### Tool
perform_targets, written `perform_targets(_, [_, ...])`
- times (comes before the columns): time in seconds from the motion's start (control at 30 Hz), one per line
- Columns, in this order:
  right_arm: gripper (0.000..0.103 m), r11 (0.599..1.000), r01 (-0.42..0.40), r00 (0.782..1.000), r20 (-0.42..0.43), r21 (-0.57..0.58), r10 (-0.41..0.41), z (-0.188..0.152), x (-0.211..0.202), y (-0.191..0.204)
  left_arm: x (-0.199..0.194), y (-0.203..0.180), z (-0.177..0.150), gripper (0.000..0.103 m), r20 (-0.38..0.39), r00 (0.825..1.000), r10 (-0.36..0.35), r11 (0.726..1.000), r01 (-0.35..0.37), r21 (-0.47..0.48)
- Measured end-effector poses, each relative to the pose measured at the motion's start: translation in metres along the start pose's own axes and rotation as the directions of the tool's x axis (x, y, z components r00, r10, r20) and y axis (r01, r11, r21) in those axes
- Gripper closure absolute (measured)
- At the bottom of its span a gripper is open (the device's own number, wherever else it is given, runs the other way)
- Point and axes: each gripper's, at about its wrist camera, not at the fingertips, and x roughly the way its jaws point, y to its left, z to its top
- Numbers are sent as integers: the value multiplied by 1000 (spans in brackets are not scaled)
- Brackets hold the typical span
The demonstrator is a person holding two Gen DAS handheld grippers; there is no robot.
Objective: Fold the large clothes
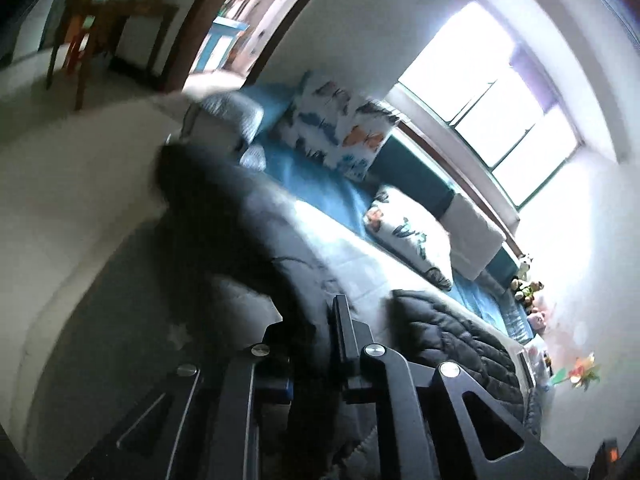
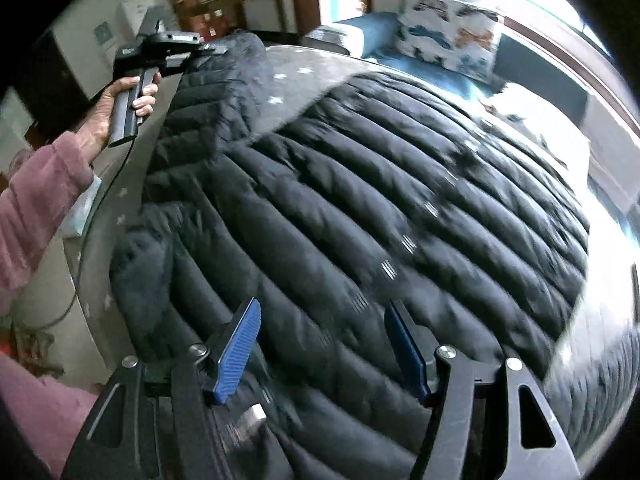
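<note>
Black quilted puffer jacket (image 2: 360, 208) lies spread over a round grey surface with small white stars (image 2: 296, 68), filling most of what sits ahead of the right tongs (image 2: 324, 344). Spread flat makes sense: a bulky coat needs its full outline exposed before any fold line can be picked.

One part, probably a sleeve or the shoulder edge, is lifted off at the far-left side, clamped in the left tongs (image 2: 208, 50). The left tongs are narrow, pinched on dark fabric that runs between the jaws (the left wrist view confirms it, jacket (image 1: 240, 216) hanging right in front of the lens and blurred). Held high like that, my read is the flap is being carried over the body for a first fold.

Right tongs are wide apart, blue pads (image 2: 236, 356) showing, holding nothing, poised just above the near hem. Likely waiting to pin or catch the near edge so the slick shell doesn't slide while the other side swings.

Left hand (image 2: 120, 104) grips the tool handle, pink sleeve behind it.

Beyond the tongs: a blue-covered daybed (image 1: 320, 184) with butterfly-print cushions (image 1: 336, 128) under a bright window (image 1: 492, 104). Wooden shelving (image 2: 224, 0) at far left.

Risk as I judge it: puffy fill springs back, fold may not stay.
</note>
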Motion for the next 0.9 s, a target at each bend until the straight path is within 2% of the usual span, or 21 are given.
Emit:
perform_targets(0.13, [32,997,-71,997,-11,10,71,40,37,21,-33,-30,1,89,57,998,-31,997,26,76])
perform_targets(0.23, [32,996,-91,995,-45,14,91,63,74,35,-56,-59,-2,89,89,995,-53,988,39,147])
perform_targets(0.37, [30,999,-42,988,-150,4,42,68,123,46,-85,-108,-16,89,104,988,-112,963,82,257])
perform_targets(0.47, [30,999,-13,991,-134,-46,7,62,116,48,-105,-156,-40,89,127,983,-132,922,75,379])
perform_targets(0.57, [30,1000,-15,995,-102,5,16,46,78,30,-123,-212,-73,89,126,976,-177,859,91,504])
perform_targets(0.63, [30,998,-14,998,-60,65,18,29,40,6,-134,-252,-104,89,100,975,-201,790,101,605])
perform_targets(0.67, [30,996,-3,999,-42,87,7,21,24,-4,-137,-275,-124,89,79,976,-201,742,99,664])
perform_targets(0.7, [30,994,14,1000,-17,112,-13,10,4,-17,-140,-294,-141,89,68,977,-200,708,97,699])
perform_targets(0.73, [30,990,41,999,5,138,-42,-3,-15,-29,-141,-314,-164,89,47,979,-198,653,96,751])
perform_targets(0.8, [30,977,94,994,32,191,-102,-28,-47,-49,-143,-345,-210,88,19,981,-191,574,96,813])
perform_targets(0.83, [30,970,110,992,40,216,-122,-37,-58,-56,-141,-359,-237,87,-23,982,-190,530,122,839])
perform_targets(0.9, [30,946,140,985,55,292,-163,-69,-82,-73,-137,-376,-282,82,-91,981,-174,476,165,864])
